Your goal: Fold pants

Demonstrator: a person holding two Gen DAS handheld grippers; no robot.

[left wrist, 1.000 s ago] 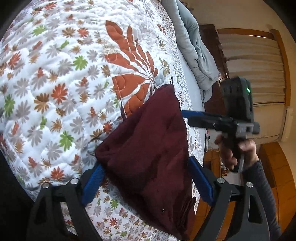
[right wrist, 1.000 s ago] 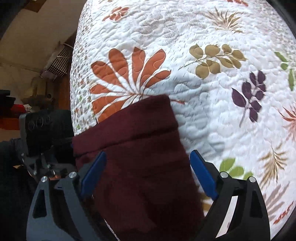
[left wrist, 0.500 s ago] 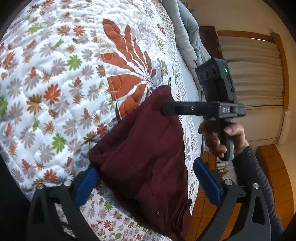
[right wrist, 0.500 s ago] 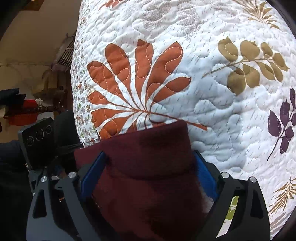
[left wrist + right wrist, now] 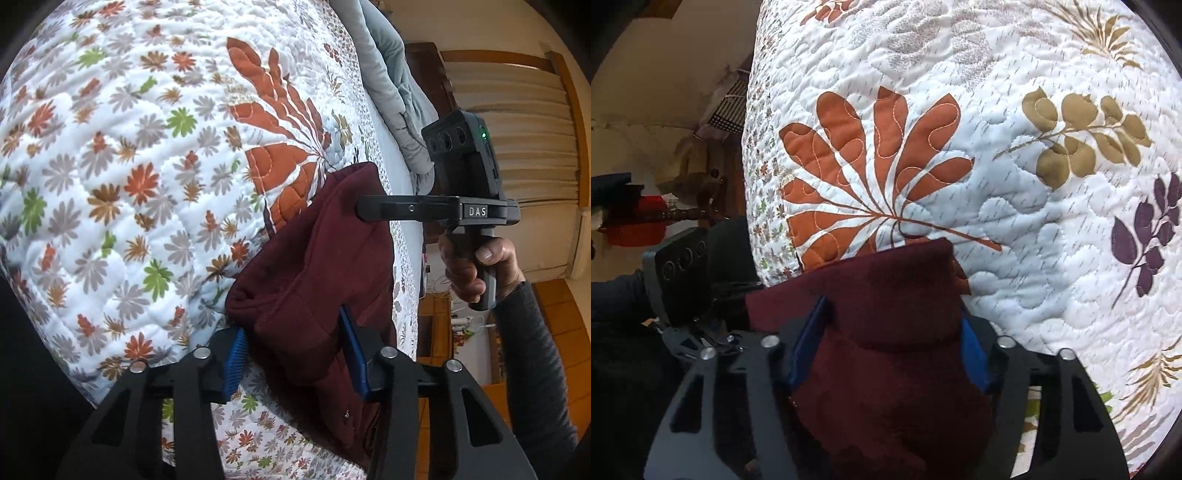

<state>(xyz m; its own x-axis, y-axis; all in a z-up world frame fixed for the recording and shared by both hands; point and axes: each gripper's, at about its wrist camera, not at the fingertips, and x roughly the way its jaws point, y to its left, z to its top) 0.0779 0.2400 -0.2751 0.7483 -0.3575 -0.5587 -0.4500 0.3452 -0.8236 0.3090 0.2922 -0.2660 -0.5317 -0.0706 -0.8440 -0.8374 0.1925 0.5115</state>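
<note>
Dark maroon pants (image 5: pixel 325 266) lie bunched on a floral quilt (image 5: pixel 129 166) near the bed's edge. My left gripper (image 5: pixel 295 350) has its blue pads pressed on a thick fold at the near end of the pants. My right gripper (image 5: pixel 890 354) is closed on the other end of the pants (image 5: pixel 886 332), blue pads squeezing the bunched cloth. In the left wrist view the right gripper (image 5: pixel 365 210) comes in from the right, held by a hand, its tips at the far end of the pants.
The quilt (image 5: pixel 997 147) covers the whole bed. A grey blanket (image 5: pixel 391 85) lies at the far side. A curtain and wooden floor show beyond the bed's edge (image 5: pixel 413 295). The left gripper's body (image 5: pixel 679 266) shows at the left of the right wrist view.
Both grippers went from wide open around the pants to closed on the cloth. The right gripper moved forward onto the far end of the pants.
</note>
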